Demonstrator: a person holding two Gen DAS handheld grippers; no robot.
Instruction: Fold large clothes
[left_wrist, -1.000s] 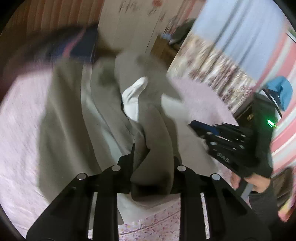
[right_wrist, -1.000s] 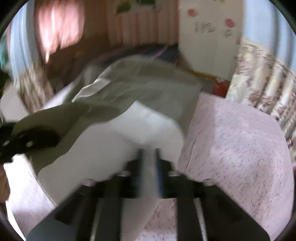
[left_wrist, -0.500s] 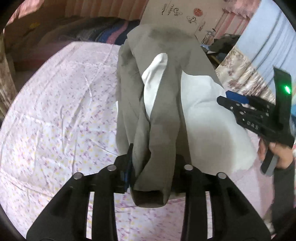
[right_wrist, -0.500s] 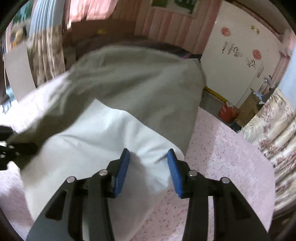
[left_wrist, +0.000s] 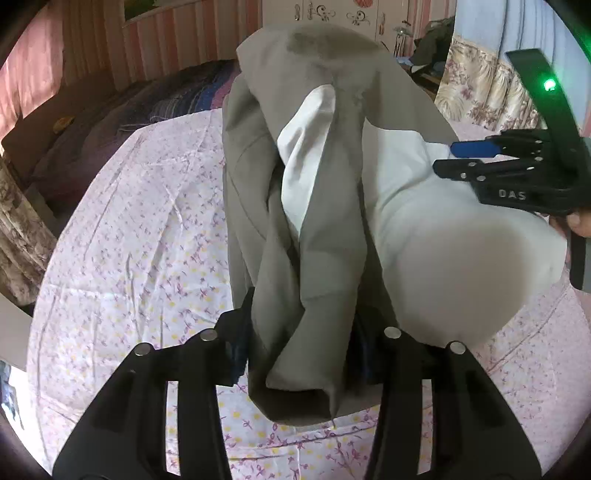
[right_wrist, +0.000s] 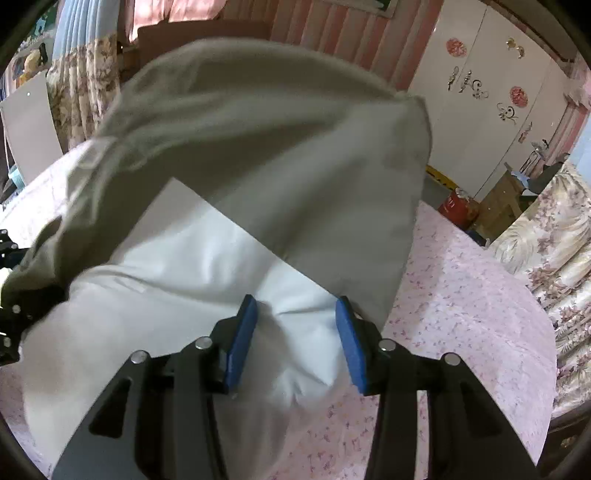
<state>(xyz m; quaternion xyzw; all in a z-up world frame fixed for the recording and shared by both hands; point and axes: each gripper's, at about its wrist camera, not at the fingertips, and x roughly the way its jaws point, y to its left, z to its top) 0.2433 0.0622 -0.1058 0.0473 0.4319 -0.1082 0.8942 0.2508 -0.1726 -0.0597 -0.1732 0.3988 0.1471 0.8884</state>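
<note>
A large grey garment (left_wrist: 306, 206) with a white lining (left_wrist: 436, 236) hangs lifted over the bed. My left gripper (left_wrist: 299, 347) is shut on a bunched grey edge of it, which drapes down between the fingers. My right gripper (right_wrist: 295, 339) is open, its blue pads (right_wrist: 242, 339) apart with white lining (right_wrist: 207, 280) lying loosely between them. The right gripper also shows in the left wrist view (left_wrist: 476, 158), at the right edge of the garment. In the right wrist view the grey outer fabric (right_wrist: 280, 147) billows above the lining.
The bed (left_wrist: 140, 229) has a pink floral sheet, also in the right wrist view (right_wrist: 469, 317). Dark striped bedding (left_wrist: 147, 110) lies at its far side. White wardrobe doors (right_wrist: 491, 85), floral curtains (right_wrist: 554, 251), a red canister (right_wrist: 458, 208) stand around.
My right gripper has opened and let go of the white lining it was pinching. My left gripper has stayed shut on the grey edge, and the garment has swung up over the bed.
</note>
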